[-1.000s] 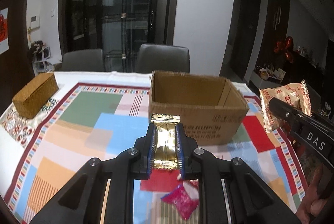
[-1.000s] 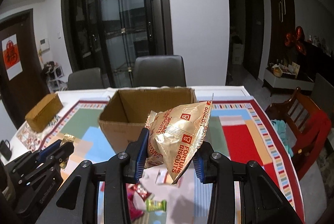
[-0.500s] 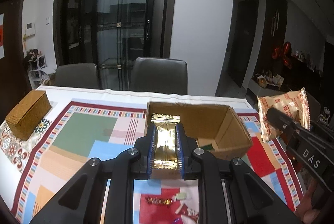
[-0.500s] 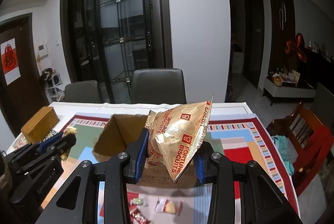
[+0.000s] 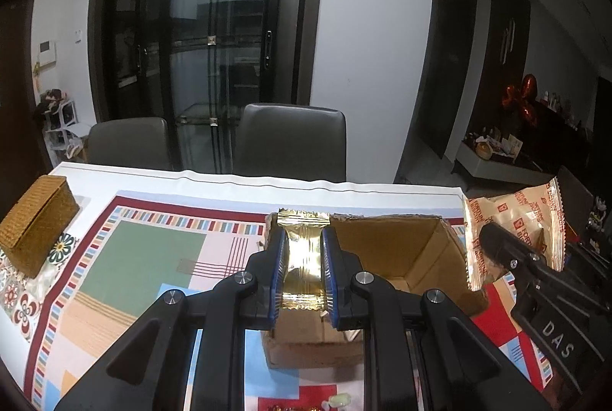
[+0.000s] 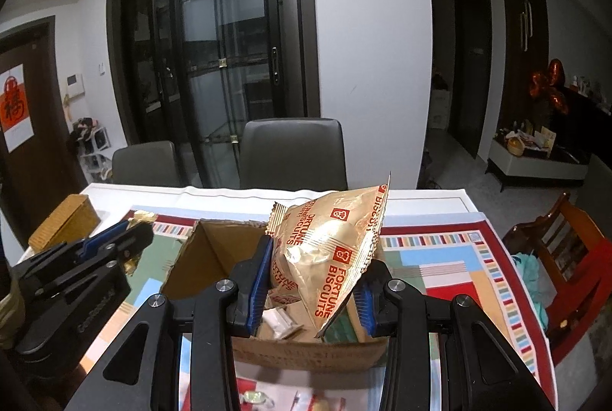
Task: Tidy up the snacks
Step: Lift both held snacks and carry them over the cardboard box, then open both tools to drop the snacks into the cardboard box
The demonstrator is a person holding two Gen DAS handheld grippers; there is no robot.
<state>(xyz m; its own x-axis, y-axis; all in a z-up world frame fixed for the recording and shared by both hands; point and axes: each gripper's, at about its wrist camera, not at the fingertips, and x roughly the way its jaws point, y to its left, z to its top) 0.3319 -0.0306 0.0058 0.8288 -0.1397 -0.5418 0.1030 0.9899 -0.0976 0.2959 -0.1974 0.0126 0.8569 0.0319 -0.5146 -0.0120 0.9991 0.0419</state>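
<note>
Two grippers in view, each holding one snack packet; landmark: one open cardboard box (image 5: 405,258) on the patterned tablecloth (image 5: 145,258).

Left gripper (image 5: 303,275): jaws narrow, clamped on one gold foil packet (image 5: 303,258), upright between the blue pads. Packet sits in front of the box's left wall in the left wrist view, above its near left corner.

Right gripper (image 6: 311,282): jaws moderately apart, gripping one puffed bag printed "FORTUNE BISCUITS" (image 6: 329,250). Bag is over the box's open top, tilted, one corner pointing down toward the interior. In the left wrist view the same bag (image 5: 512,219) shows at the box's right side.

Inside the box: one small white packet (image 6: 283,321) and part of one printed wrapper beside it, low against the near wall; other contents hidden by the bag.

In front of the box, on the cloth: at least three small wrapped sweets near the frame's lower edge, one pale green (image 6: 254,396); the others too blurred to tell.

Left of the box, well apart: one woven brown box (image 5: 36,225), lid closed.

Behind the box, past the table's far edge: two dark chairs (image 5: 292,143).
</note>
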